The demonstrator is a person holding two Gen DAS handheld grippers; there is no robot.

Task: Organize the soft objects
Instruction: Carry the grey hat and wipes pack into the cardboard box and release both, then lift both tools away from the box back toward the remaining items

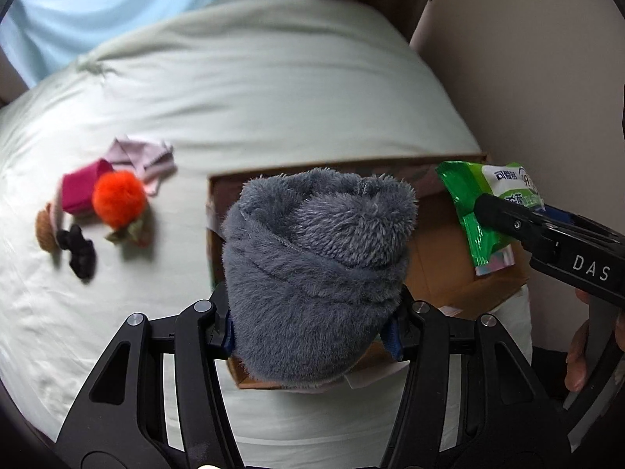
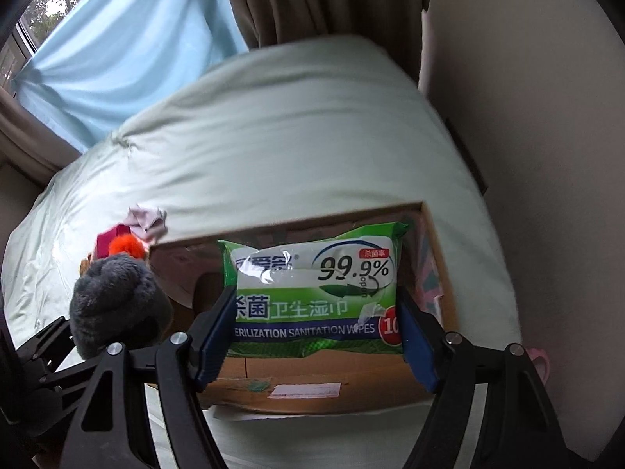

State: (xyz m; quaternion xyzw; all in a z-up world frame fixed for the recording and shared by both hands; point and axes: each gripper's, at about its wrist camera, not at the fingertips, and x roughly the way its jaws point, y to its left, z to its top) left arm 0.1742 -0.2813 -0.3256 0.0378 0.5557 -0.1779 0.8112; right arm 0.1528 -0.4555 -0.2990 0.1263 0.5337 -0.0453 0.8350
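Observation:
My left gripper is shut on a rolled grey plush cloth, which hangs over the left half of an open cardboard box on the bed. My right gripper is shut on a green pack of sanitation wipes, its blue pads pressing both short ends. The pack hovers over the same box, toward its right side. In the left wrist view the pack and one right finger show at the right. The grey plush also appears at the left of the right wrist view.
On the pale green bed cover, left of the box, lie an orange pompom, a magenta cloth, a pink cloth, a black piece and a brown piece. A wall flanks the bed's right; curtains hang behind.

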